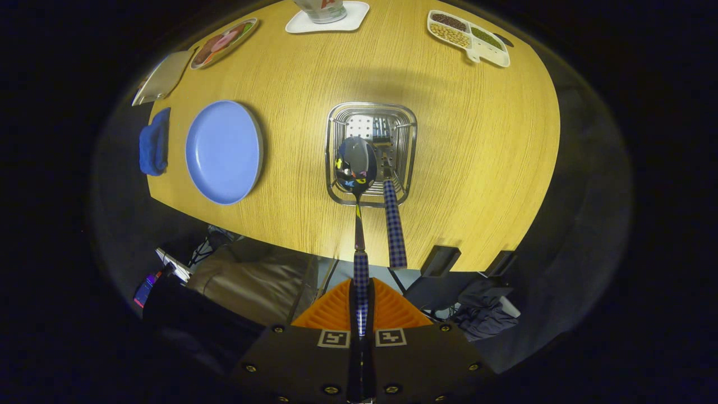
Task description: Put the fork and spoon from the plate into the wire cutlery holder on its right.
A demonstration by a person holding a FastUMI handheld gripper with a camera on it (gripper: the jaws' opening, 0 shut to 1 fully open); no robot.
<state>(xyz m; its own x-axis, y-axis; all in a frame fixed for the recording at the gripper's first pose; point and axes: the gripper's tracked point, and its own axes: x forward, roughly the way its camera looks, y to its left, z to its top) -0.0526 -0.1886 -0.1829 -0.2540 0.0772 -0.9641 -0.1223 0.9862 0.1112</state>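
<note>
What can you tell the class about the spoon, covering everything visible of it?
The spoon has a shiny metal bowl that mirrors the surroundings, a thin metal neck and a blue-and-white checked handle. The gripper is shut on that handle. The spoon points bowl-first over the near part of the wire cutlery holder, close beside the fork that stands there. Whether the bowl touches the wires cannot be told.

A: Spoon (357, 163): the checked handle's end runs between the closed fingers (336, 311), so its tip is hidden. Bowl covers part of the wire cutlery holder (371, 151).

B: Fork (392, 219)?

A: Tines are down inside the holder, too dim to count.

B: Far side of the table (449, 168)?

A: Cup (321, 8) on the white coaster (328, 19) is cut off at its top. Divided snack tray (468, 36): contents too small to identify.
</note>
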